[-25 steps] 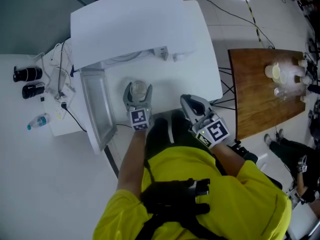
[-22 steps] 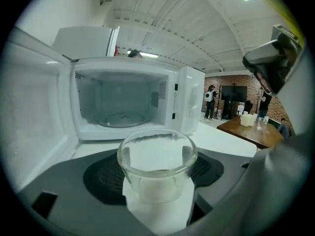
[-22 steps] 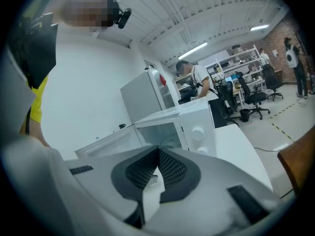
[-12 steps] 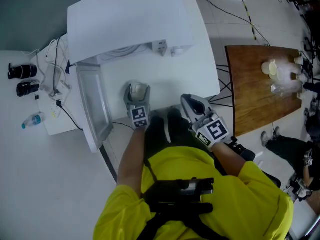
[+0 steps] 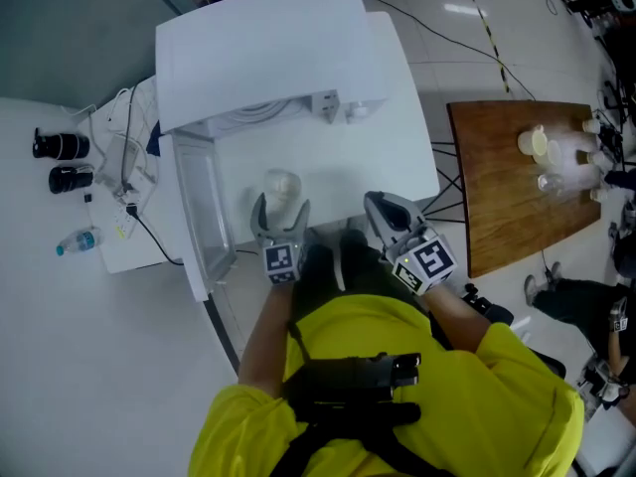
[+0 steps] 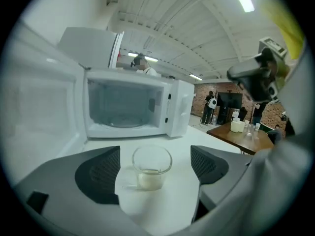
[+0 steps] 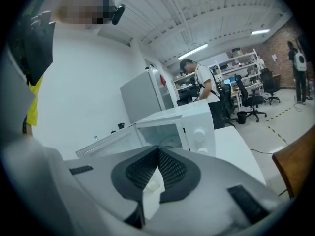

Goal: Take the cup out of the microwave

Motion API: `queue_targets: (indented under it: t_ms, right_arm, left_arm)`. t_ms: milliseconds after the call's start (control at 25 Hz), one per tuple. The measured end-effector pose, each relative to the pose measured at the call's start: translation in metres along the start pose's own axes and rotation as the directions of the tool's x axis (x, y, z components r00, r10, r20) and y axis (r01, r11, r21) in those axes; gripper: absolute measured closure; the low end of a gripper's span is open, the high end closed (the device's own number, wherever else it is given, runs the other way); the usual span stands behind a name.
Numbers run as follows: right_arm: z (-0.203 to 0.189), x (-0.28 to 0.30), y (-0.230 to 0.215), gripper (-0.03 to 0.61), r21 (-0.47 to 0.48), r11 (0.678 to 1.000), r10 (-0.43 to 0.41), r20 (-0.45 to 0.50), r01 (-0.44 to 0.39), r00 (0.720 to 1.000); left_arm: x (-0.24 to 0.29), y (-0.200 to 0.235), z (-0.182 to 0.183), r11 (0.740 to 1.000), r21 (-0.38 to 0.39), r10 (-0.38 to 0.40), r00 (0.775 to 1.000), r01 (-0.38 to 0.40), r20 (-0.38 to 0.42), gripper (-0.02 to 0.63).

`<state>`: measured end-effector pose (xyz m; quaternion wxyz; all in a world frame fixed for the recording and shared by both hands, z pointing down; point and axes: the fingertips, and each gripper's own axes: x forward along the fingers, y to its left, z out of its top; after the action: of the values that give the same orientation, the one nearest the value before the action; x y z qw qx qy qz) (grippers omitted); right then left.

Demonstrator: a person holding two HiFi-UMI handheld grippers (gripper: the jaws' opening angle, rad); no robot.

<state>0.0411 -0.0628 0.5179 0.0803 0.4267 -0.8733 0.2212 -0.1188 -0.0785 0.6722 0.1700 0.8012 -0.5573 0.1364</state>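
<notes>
Head view: the clear cup [image 5: 282,185] stands on the white tabletop [image 5: 388,157] in front of the white microwave [image 5: 263,53], whose door [image 5: 195,212] hangs open to the left. The left gripper [image 5: 281,213] sits just on the person's side of the cup, with the right gripper [image 5: 378,205] beside it. Each cube carries a black-and-white square marker.

Left gripper view: the jaws are opening. The cup, with a little whitish liquid in its bottom, stands upright between the pads and touches neither. Beyond it the microwave cavity stands open.

Right gripper view: the jaws are closed, pad against pad, on nothing. Two round knobs [image 7: 199,132] show on the microwave's panel; its print is too small to read
</notes>
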Motion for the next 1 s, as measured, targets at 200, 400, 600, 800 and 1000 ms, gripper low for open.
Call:
queue_targets:
  t_ms: [200, 400, 600, 800, 1000]
  right_arm:
    - [0.054, -0.006, 0.009, 0.574, -0.017, 1.0, -0.016, 0.082, 0.018, 0.996]
    - [0.132, -0.02, 0.04, 0.574, -0.12, 0.993, 0.035, 0.203, -0.01, 0.979]
    - [0.191, -0.05, 0.067, 0.574, -0.151, 0.988, 0.062, 0.321, -0.014, 0.945]
    - [0.2, -0.065, 0.077, 0.574, -0.165, 0.986, 0.049, 0.333, 0.007, 0.942]
    - [0.203, -0.073, 0.074, 0.575, -0.181, 0.982, 0.009, 0.354, 0.058, 0.935]
  left_arm:
    - [-0.079, -0.002, 0.114, 0.998, 0.02, -0.063, 0.997, 0.063, 0.045, 0.489]
    - [-0.134, 0.006, 0.241, 0.998, 0.039, -0.046, 0.987, 0.04, 0.154, 0.612]
    - [-0.2, 0.013, 0.326, 1.0, 0.01, -0.004, 0.973, 0.002, 0.232, 0.612]
    - [-0.227, 0.021, 0.331, 0.999, -0.036, 0.007, 0.956, 0.004, 0.295, 0.612]
    - [-0.222, 0.017, 0.32, 1.0, -0.019, -0.005, 0.962, 0.011, 0.273, 0.612]
